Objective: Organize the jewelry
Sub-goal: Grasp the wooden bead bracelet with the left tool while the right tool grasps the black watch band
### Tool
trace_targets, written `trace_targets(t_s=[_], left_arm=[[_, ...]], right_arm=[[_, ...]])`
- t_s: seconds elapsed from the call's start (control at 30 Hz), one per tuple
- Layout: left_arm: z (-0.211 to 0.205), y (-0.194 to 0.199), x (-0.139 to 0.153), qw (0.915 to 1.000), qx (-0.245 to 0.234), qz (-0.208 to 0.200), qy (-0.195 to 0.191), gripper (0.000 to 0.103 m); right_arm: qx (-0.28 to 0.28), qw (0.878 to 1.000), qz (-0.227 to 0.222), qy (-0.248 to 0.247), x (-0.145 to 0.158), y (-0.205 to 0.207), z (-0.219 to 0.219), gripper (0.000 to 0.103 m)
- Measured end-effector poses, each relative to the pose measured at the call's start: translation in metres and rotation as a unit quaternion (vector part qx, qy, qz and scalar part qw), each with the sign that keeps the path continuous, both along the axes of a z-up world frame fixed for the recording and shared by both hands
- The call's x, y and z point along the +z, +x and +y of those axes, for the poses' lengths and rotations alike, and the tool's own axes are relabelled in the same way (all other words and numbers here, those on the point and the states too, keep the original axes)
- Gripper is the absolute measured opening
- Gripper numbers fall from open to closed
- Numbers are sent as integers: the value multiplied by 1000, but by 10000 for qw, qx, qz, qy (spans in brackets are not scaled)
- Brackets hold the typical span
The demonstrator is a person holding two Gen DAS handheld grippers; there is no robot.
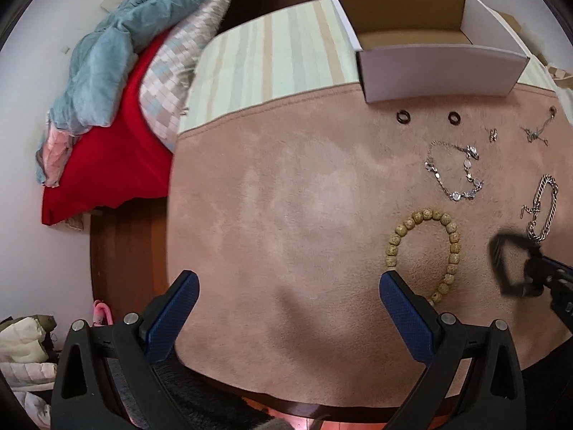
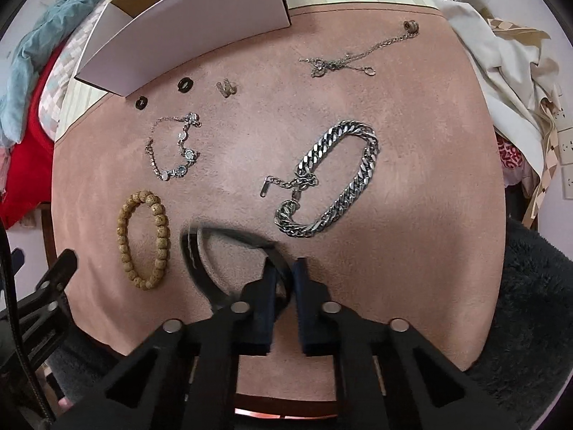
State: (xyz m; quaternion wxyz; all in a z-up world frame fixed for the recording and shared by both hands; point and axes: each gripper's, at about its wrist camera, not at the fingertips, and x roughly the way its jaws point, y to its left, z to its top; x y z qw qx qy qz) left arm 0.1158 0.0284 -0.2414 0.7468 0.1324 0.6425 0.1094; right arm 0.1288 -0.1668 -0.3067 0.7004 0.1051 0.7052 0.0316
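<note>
Jewelry lies on a pink suede mat. My right gripper is shut on a black bangle, held just above the mat; it also shows blurred in the left wrist view. A silver curb-chain bracelet lies just beyond it. A wooden bead bracelet lies to its left and shows in the left wrist view. A crystal bracelet, two black rings, small earrings and a thin necklace lie farther back. My left gripper is open and empty over bare mat.
An open white cardboard box stands at the mat's far edge on a striped cloth. Blankets and a red cloth are piled at left. White fabric lies at right. A dark fuzzy rug is near right.
</note>
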Motion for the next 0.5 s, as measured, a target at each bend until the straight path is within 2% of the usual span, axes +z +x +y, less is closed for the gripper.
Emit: trace_targets(t_s=[0.2,0.27,0.33,0.4,0.43,0.47,0.5], left_arm=[[-1,11,-28,9962,106,365,-789,100],[-2,13,-39,9931,129,547,-1026,77],[-4,14,-46,9915,108,640,-1126,63],[-7,14,-44,9915,21,500,-1205,55],[-10,15,-43,9909,-69,466,-1260,43],[-13,15,-42,9898,-137,439,-1350,23],[-16,15,-42,9887,-193,448,-1421,12]], right_arm=[[-275,9993,-262,-68,13,-9,-17,3],[-315,9991,-282,-93,18,-11,-23,3],[-351,9989,-282,-100,22,-11,-28,3],[-371,9988,-294,-123,24,-12,-29,3],[-375,9988,-294,-126,24,-13,-30,3],[-373,9987,-302,-147,26,-14,-31,3],[-370,9987,-305,-153,27,-14,-30,3]])
